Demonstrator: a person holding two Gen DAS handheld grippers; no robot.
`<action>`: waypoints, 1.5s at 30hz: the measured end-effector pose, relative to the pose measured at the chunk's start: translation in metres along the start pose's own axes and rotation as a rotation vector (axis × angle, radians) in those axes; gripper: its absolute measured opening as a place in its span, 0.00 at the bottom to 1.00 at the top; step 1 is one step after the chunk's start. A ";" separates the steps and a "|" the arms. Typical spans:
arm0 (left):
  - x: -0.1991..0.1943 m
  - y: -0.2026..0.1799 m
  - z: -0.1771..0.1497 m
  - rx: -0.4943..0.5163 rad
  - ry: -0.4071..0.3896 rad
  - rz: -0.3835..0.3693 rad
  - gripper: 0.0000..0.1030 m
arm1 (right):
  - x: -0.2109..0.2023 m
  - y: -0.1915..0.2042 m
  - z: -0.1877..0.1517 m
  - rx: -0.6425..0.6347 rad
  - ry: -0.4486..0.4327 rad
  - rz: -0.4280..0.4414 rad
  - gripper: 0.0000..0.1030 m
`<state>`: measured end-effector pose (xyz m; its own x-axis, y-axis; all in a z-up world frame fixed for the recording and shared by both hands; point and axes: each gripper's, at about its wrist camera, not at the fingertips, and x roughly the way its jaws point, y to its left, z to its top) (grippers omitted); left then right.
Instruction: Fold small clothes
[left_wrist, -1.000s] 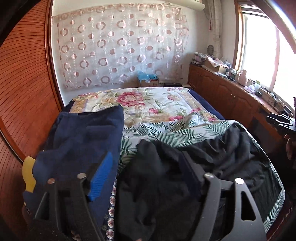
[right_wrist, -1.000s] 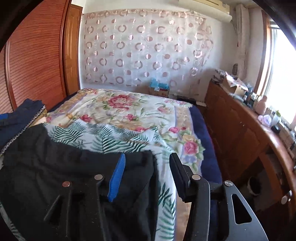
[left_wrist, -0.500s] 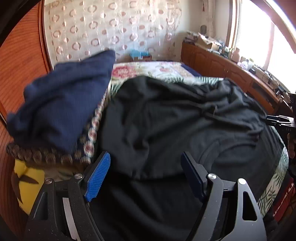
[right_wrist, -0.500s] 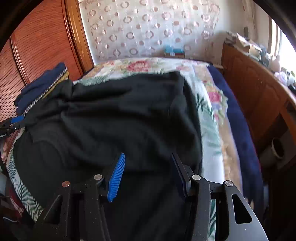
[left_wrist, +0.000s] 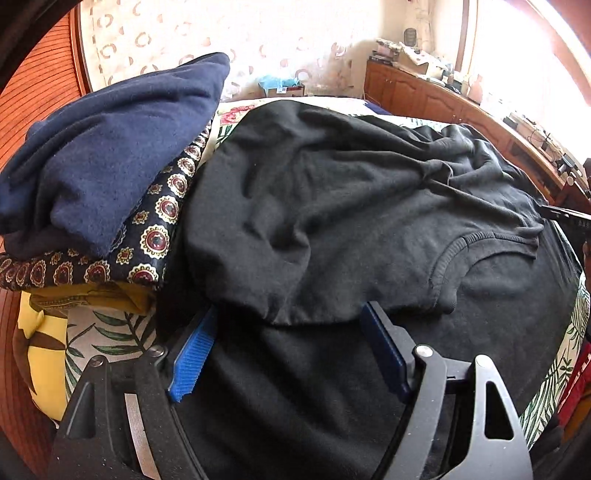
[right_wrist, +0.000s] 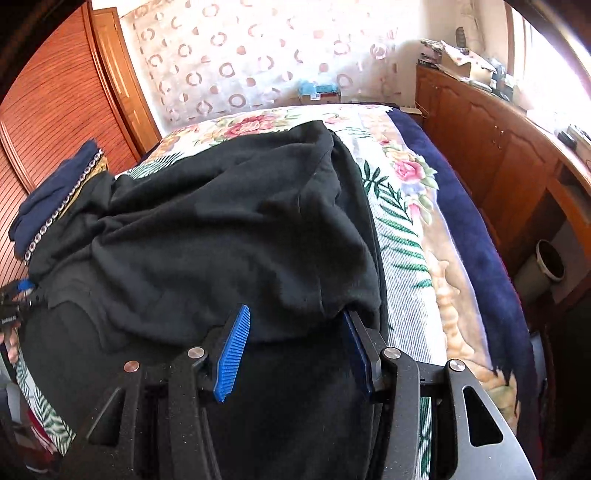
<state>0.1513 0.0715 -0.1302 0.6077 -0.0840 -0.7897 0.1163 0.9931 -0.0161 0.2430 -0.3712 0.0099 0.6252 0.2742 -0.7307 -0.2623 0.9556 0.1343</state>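
A black shirt lies rumpled across the bed, filling the middle of both views, its far part doubled over toward the near edge. The left gripper and right gripper sit low at the bottom of the frame, jaws spread wide over the fabric, holding nothing. At upper left, a stack of folded clothes suggests earlier pieces are done; this shirt appears barely begun.

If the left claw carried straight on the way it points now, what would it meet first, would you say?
Most likely the folded-over hem of the black shirt, lying right between the open fingers of the left claw. Depth is hard to judge, but nothing else lies nearer.
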 end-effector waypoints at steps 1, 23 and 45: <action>0.000 0.000 0.000 -0.005 0.000 -0.003 0.78 | 0.001 0.002 0.000 0.001 -0.008 0.003 0.51; -0.013 0.009 -0.006 -0.048 -0.047 -0.011 0.68 | 0.045 0.016 -0.012 -0.080 -0.042 -0.075 0.51; -0.020 0.035 0.016 -0.220 -0.123 -0.026 0.07 | 0.053 0.012 0.003 -0.104 -0.004 -0.088 0.50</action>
<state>0.1553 0.1067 -0.1052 0.6994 -0.1059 -0.7068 -0.0323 0.9833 -0.1793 0.2750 -0.3444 -0.0257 0.6524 0.1902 -0.7337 -0.2808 0.9598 -0.0009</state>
